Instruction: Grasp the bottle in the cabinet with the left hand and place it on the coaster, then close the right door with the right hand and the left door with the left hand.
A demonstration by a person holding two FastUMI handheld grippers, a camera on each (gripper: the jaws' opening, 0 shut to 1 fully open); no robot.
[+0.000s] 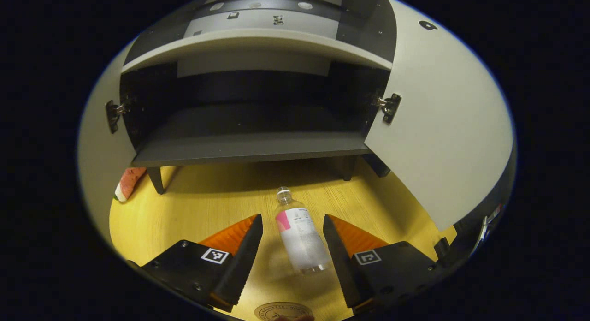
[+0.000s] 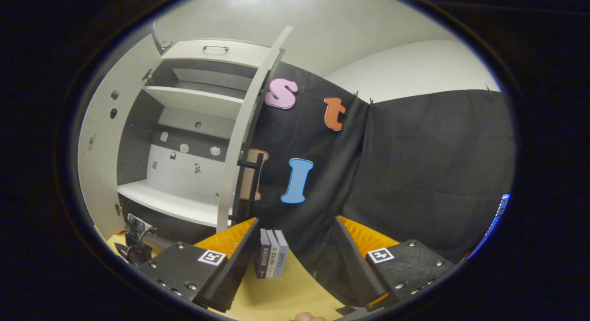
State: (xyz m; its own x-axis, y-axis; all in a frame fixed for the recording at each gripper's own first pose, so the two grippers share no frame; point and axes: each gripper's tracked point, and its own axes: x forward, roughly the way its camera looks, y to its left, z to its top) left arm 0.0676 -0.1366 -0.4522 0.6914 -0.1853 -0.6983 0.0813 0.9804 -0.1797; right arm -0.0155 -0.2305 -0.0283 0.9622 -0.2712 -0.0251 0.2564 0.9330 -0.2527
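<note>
In the left gripper view, the bottle (image 1: 298, 235) sits in the lower middle of the frame, on the yellow wooden table (image 1: 207, 205). It is clear, with a white and pink label and a small cap, and it looks tilted, with the cap pointing toward the cabinet (image 1: 249, 145). The left gripper (image 1: 293, 228) is spread wide. Its two fingers sit one on each side of the bottle, and neither one touches it. At the very bottom of the frame is a round coaster (image 1: 282, 312), just below the bottle; I cannot tell if the bottle touches it.

The cabinet fills the top half of the frame. Both doors hang open. The right door (image 1: 442, 127) swings out on the right side of the frame, and the left door (image 1: 94, 159) shows along the left edge. The dark bottom shelf (image 1: 249, 148) has nothing on it. At the left, under the cabinet, lies a red and white thing (image 1: 129, 182).

In the right gripper view, the right gripper (image 2: 295, 256) is spread wide too and holds nothing. Between its fingers, farther off, stand some small books (image 2: 271, 258) on the table. The open cabinet is at the left of the frame.
</note>
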